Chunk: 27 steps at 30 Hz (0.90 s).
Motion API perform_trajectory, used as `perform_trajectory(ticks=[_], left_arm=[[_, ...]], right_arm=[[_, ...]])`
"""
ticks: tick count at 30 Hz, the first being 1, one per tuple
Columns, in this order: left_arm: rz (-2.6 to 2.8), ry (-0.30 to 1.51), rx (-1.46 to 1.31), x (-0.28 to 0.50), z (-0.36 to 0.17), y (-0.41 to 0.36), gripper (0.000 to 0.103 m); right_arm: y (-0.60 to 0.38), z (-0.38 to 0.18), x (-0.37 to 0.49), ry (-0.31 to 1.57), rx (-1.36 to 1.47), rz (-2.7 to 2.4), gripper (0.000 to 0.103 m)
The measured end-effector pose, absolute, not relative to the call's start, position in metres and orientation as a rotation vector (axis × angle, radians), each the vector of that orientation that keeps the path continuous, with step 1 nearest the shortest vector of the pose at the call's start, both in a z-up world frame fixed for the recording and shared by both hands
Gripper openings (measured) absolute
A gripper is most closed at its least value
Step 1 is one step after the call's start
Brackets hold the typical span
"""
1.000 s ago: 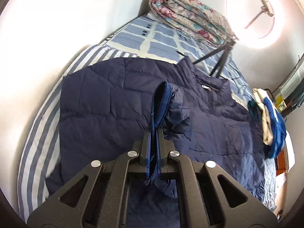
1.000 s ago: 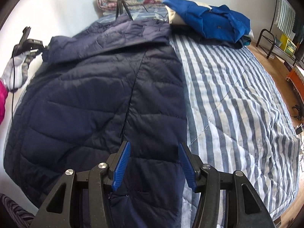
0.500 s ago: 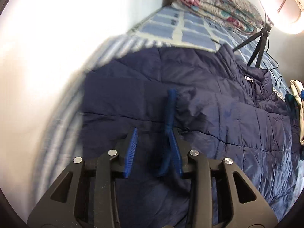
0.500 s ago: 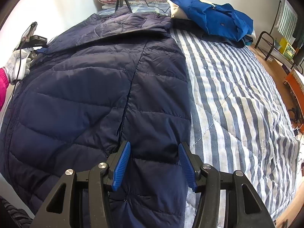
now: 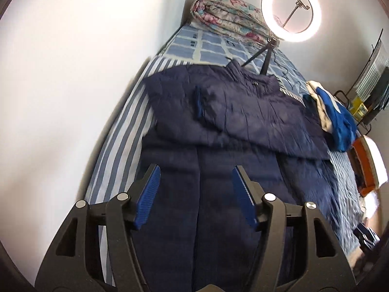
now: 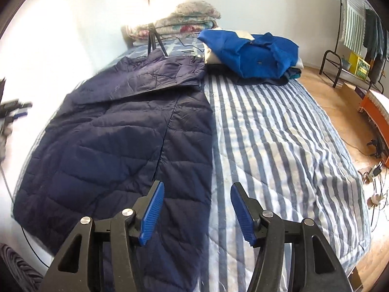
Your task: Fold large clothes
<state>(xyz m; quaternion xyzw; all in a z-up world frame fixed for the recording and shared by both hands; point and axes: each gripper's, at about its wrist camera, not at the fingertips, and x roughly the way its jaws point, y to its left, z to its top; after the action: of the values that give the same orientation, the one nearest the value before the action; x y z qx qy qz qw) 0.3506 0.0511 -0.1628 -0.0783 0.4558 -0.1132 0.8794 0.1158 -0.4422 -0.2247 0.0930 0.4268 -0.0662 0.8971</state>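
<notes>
My left gripper [image 5: 195, 194] is above the navy puffer jacket [image 5: 231, 126], jaws opening, nothing in them. The jacket's flat on the left half of the striped bed [image 6: 279, 133], one sleeve folded across the chest. My right gripper [image 6: 197, 210] hangs over the jacket's right edge, jaws also opening and empty. Blue clothes pile [image 6: 255, 51] sits at the far right.

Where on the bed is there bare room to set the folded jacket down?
Open striped bedspread lies right of the navy jacket, running from the blue clothes pile down to the near edge. A narrow strip lies between jacket and wall. The head end is crowded: tripod, folded quilts.
</notes>
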Motion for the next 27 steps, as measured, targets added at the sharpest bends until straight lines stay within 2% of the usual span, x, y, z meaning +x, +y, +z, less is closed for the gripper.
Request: perform_trajectory(ticks=[2,3,14,21,27], left_arm=[[-0.226,0.984,-0.181,0.322,-0.168,0.066,0.063],[-0.222,0.992,-0.179,0.309,-0.170,0.073,0.064],[-0.131,1.161,-0.243,0.204,-0.242,0.139,0.064],[-0.122,1.240,-0.330,0.190,-0.284,0.156,0.064],[-0.168,1.236,-0.371,0.179,-0.287,0.150,0.063]], right_arm=[[-0.447,-0.226,0.108,0.901,0.207,-0.127,0.069],[-0.448,-0.228,0.104,0.909,0.210,-0.125,0.071],[-0.454,-0.265,0.059,1.036,0.291,-0.019,0.070],[-0.447,-0.284,0.063,1.081,0.328,0.018,0.070],[-0.447,-0.292,0.064,1.108,0.367,0.043,0.070]])
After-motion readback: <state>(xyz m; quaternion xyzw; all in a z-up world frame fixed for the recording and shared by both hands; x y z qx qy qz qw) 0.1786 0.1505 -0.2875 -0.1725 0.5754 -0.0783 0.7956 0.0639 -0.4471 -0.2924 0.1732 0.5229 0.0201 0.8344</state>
